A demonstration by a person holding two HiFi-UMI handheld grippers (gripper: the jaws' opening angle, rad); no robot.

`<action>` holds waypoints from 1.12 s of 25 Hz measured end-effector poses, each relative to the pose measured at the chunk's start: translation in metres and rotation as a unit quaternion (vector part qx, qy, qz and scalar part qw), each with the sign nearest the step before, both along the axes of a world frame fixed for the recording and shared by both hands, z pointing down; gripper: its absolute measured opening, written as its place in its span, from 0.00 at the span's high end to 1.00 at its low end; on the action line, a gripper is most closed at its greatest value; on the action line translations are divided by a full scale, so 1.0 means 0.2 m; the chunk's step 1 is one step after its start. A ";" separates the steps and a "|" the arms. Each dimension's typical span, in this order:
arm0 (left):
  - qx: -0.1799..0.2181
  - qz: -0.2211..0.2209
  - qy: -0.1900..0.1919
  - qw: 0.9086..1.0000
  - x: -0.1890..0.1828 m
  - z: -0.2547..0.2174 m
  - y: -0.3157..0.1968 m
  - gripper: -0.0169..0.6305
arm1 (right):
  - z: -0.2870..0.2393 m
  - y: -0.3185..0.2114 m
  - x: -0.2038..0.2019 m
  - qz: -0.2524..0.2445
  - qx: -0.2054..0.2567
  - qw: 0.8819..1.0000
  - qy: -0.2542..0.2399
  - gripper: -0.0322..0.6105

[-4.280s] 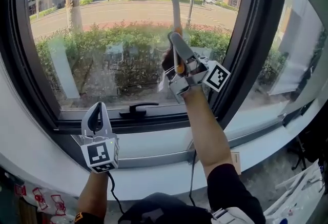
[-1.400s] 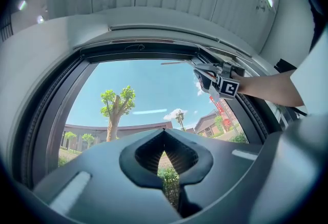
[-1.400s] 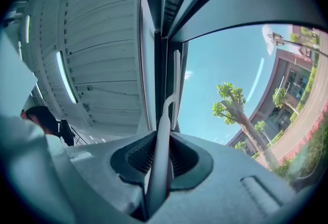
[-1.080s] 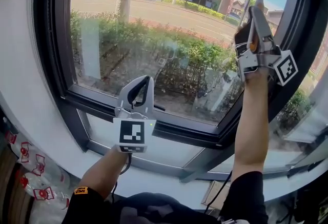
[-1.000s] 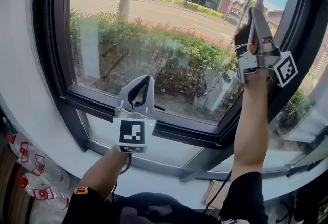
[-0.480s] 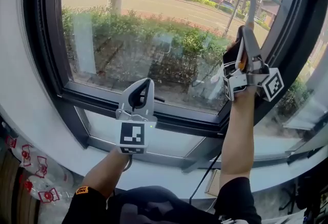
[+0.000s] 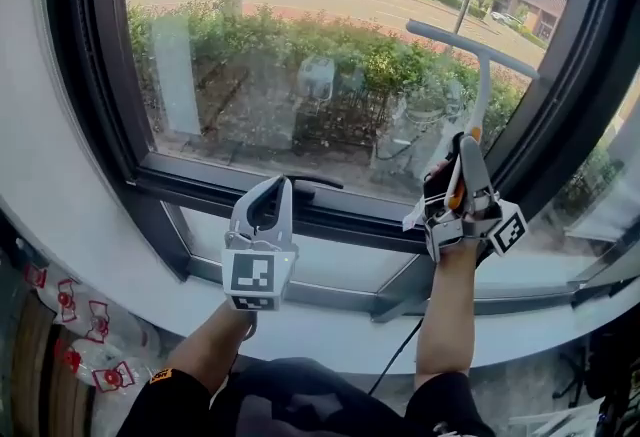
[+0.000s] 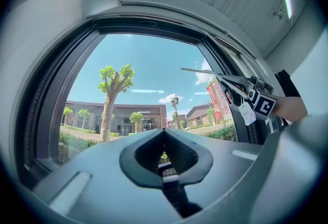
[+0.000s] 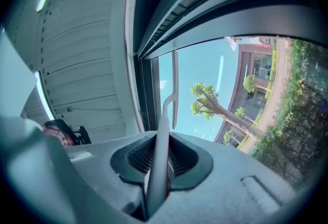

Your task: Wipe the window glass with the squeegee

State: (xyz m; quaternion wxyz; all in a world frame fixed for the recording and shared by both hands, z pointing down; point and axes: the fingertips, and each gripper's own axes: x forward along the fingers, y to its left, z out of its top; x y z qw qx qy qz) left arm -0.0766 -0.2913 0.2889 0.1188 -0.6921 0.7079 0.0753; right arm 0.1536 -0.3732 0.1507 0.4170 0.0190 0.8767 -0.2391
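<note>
The right tongs (image 7: 463, 150) pinched the squeegee (image 7: 478, 75) by its handle, with the blade at the right of the window glass (image 7: 280, 55). The left tongs (image 7: 279, 187) were pressed together, empty, below the glass. The stroke probably wanted even pressure and a level blade.

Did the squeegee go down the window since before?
Yes. The squeegee, held in the right tool, has come down the glass; the tool is now level with the bottom window frame.
</note>
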 end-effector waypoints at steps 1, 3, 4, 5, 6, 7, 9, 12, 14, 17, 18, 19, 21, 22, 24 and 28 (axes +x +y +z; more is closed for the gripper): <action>-0.006 -0.002 0.000 1.000 -0.01 0.03 0.00 0.95 | 0.03 0.00 0.00 0.003 0.000 1.000 0.006 0.87; -0.014 -0.004 -0.001 1.000 0.00 0.08 -0.01 0.95 | 0.06 0.00 0.02 0.014 0.005 1.000 0.018 0.87; -0.017 -0.005 -0.002 1.000 0.02 0.09 0.00 0.95 | 0.06 0.01 0.04 0.022 0.010 0.999 0.021 0.87; -0.018 -0.007 -0.003 1.000 0.03 0.10 0.00 0.95 | 0.05 0.03 0.06 0.029 0.019 0.999 0.024 0.87; -0.019 -0.011 -0.003 1.000 0.05 0.11 0.00 0.95 | 0.04 0.06 0.07 0.037 0.033 0.998 0.026 0.87; -0.019 -0.018 -0.001 1.000 0.05 0.12 0.01 0.95 | 0.03 0.10 0.09 0.046 0.049 0.997 0.029 0.87; -0.015 -0.038 0.017 0.999 0.06 0.10 0.04 0.95 | 0.01 0.16 0.11 0.062 0.079 0.994 0.039 0.87; -0.024 -0.070 0.002 0.997 0.02 0.11 0.11 0.95 | 0.03 0.22 0.06 0.070 0.102 0.991 0.048 0.87; -0.028 -0.088 -0.009 0.996 -0.07 0.14 0.14 0.95 | 0.08 0.24 -0.07 0.064 0.103 0.992 0.047 0.87; -0.023 -0.114 0.010 0.993 -0.30 0.19 0.19 0.95 | 0.18 0.29 -0.36 0.047 0.095 0.993 0.057 0.87; -0.023 -0.120 0.015 0.992 -0.37 0.20 0.22 0.95 | 0.21 0.32 -0.46 0.040 0.094 0.993 0.062 0.87; -0.024 -0.124 0.022 0.992 -0.45 0.21 0.25 0.95 | 0.22 0.35 -0.57 0.033 0.093 0.993 0.067 0.87; -0.024 -0.133 0.034 0.990 -0.61 0.22 0.31 0.95 | 0.23 0.43 -0.78 0.017 0.089 0.993 0.073 0.87; -0.022 -0.139 0.037 0.989 -0.70 0.21 0.35 0.95 | 0.23 0.46 -0.89 0.010 0.088 0.993 0.076 0.87; -0.021 -0.149 0.030 0.988 -0.88 0.20 0.43 0.95 | 0.21 0.54 -1.12 -0.001 0.094 0.992 0.084 0.87; -0.005 -0.150 0.003 0.989 -1.15 0.07 0.55 0.95 | 0.07 0.66 -1.52 -0.009 0.119 0.989 0.090 0.87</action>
